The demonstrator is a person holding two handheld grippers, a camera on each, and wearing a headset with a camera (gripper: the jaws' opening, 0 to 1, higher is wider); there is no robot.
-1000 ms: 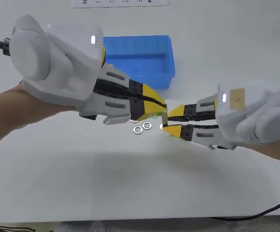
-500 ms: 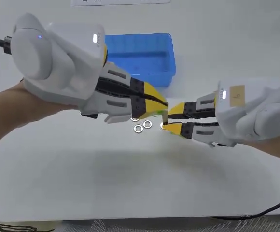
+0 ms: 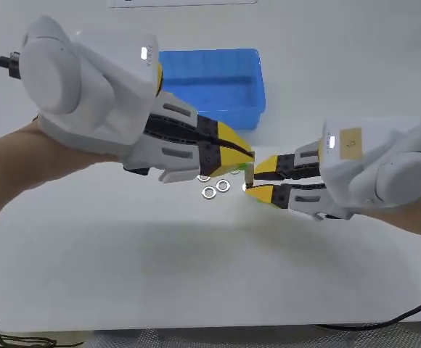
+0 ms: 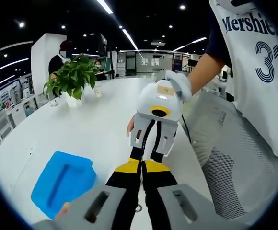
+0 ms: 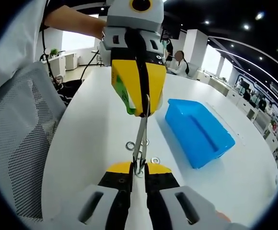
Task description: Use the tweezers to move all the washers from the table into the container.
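Little has shifted: the left claw [image 3: 247, 160] and right claw [image 3: 251, 178] stay tip to tip, both clamped on the thin metal tweezers [image 5: 141, 139], so the small silver washers [image 3: 209, 193] still lie on the white bench [image 3: 196, 275] just in front of the blue plastic container [image 3: 229, 117], none yet moved.

Open-plan office, long white tables [image 4: 81, 124], ceiling strip lights [image 4: 128, 37], potted plant [image 4: 72, 76], mesh office chair [image 5: 19, 124]
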